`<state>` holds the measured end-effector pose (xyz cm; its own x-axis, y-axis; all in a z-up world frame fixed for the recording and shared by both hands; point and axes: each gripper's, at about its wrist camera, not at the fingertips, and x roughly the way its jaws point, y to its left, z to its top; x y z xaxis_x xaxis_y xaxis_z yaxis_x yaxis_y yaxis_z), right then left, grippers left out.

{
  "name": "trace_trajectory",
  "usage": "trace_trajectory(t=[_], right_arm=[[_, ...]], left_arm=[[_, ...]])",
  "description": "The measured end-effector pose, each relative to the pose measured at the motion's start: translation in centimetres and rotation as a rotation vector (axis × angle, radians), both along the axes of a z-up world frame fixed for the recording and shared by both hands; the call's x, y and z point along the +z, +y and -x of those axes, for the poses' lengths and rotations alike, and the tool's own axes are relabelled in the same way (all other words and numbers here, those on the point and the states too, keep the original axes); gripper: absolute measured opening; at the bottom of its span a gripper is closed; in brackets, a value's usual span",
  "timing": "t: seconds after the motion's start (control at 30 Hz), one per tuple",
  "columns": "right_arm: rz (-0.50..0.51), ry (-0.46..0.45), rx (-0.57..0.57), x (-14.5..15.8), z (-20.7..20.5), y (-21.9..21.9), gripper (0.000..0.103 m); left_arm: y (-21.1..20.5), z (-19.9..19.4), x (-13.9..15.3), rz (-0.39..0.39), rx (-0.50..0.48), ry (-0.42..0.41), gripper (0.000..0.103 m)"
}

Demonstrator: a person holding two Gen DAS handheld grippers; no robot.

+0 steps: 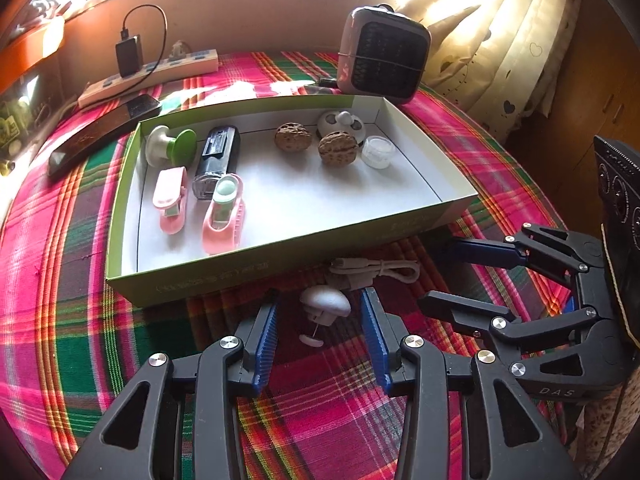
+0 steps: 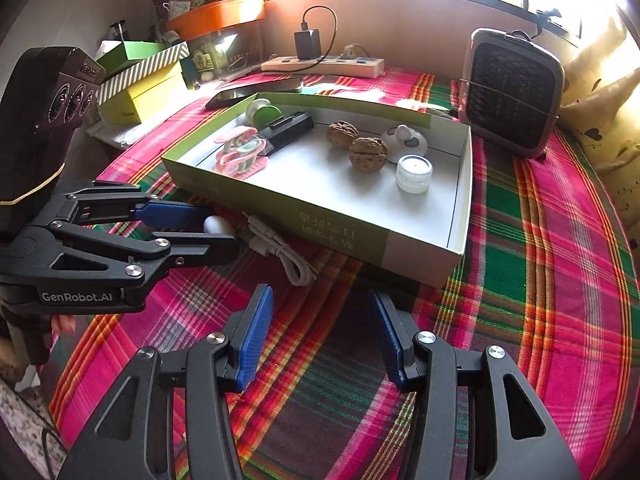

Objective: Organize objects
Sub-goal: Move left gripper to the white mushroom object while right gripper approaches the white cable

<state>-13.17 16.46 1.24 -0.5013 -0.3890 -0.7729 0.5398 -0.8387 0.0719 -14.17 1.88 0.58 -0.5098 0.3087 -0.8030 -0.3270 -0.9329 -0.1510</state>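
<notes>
The left gripper's (image 1: 320,312) fingers are spread around a small white mushroom-shaped gadget (image 1: 324,305) on the plaid cloth (image 1: 80,340), not pressing on it. The right gripper's (image 2: 322,312) fingers are also spread, with nothing between them. At twelve o'clock from the gadget lies the green box (image 1: 200,280), holding two walnuts (image 1: 293,136), pink clips (image 1: 171,200) and a clear jar (image 1: 378,152). A white cable (image 1: 376,272) lies at one o'clock, beside the box.
</notes>
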Motion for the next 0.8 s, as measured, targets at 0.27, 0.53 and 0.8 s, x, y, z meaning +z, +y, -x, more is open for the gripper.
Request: trace_trajectory(t=[0.27, 0.53, 0.8], right_arm=[[-0.012, -0.003, 0.052, -0.1, 0.4, -1.0, 0.051], [-0.031, -0.008, 0.119, -0.1, 0.9, -2.6, 0.051], [-0.023, 0.000, 0.177, -0.1, 0.8, -4.3, 0.051]], left_arm=[[-0.5, 0.0, 0.0, -0.015, 0.042, -0.002, 0.037], [-2.4, -0.6, -0.1, -0.020, 0.130, -0.003, 0.025], [-5.1, -1.5, -0.3, -0.034, 0.208, 0.003, 0.025]])
